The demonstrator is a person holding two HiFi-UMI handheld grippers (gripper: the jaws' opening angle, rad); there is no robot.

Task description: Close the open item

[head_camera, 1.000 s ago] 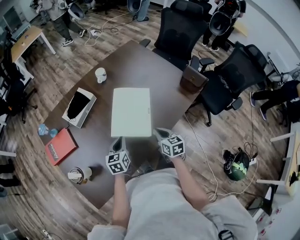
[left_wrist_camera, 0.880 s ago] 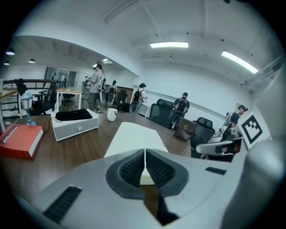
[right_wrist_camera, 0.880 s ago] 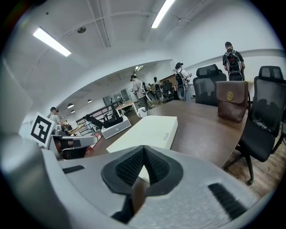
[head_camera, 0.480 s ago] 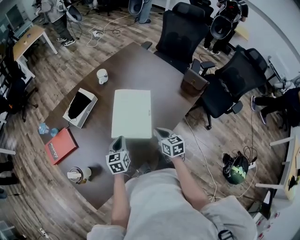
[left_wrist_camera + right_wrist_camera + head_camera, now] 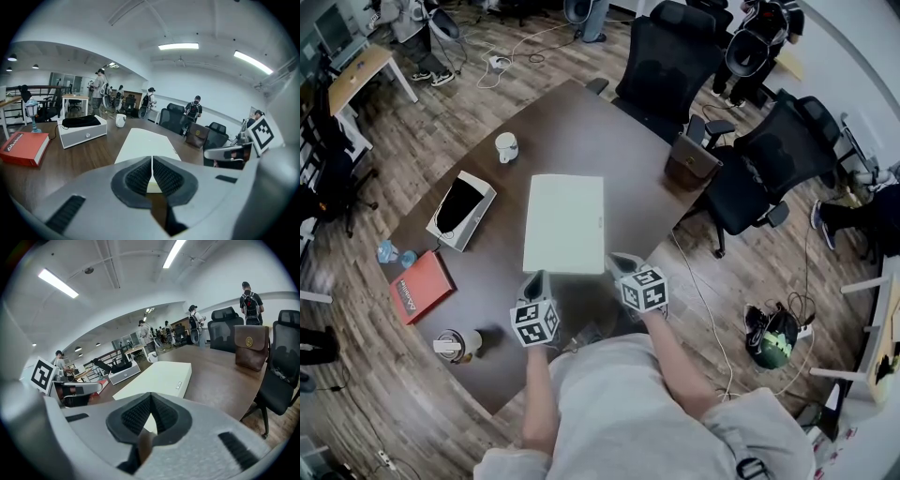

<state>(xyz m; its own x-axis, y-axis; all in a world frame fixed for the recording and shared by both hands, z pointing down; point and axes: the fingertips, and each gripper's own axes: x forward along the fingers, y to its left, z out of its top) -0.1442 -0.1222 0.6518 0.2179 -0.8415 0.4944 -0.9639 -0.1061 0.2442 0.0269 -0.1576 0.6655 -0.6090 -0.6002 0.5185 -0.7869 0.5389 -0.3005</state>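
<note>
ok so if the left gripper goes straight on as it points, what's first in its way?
Likely the white box, at its near edge: the shut left gripper tilts down right at it. Depth is unclear, so they may be touching.

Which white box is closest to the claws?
The large flat white box in the middle; the smaller white box, with something black on top, sits farther left.
</note>
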